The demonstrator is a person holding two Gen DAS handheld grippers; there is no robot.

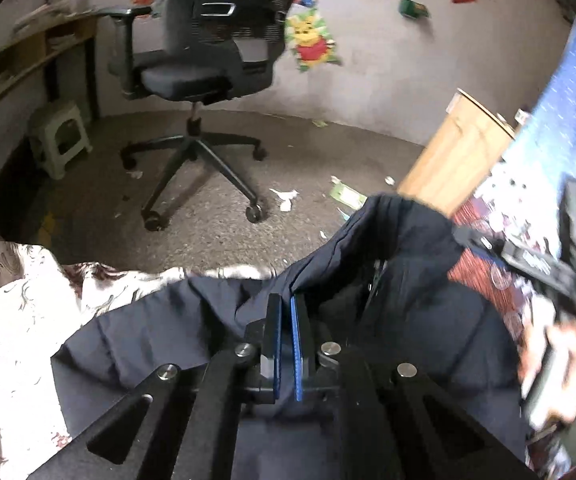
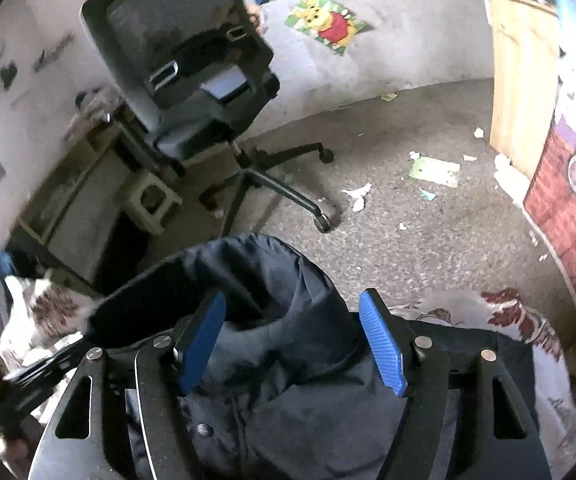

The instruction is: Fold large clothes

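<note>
Between the left gripper's (image 1: pixel 287 312) pinched pads sits the navy jacket's (image 1: pixel 160 336) edge; right gripper (image 2: pixel 294 312) gapes around its collar, probably pinching next.

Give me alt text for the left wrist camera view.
The left gripper is pinched shut on a fold of a dark navy jacket lying on a floral bedspread. Beyond stand an office chair and a littered floor.
</note>
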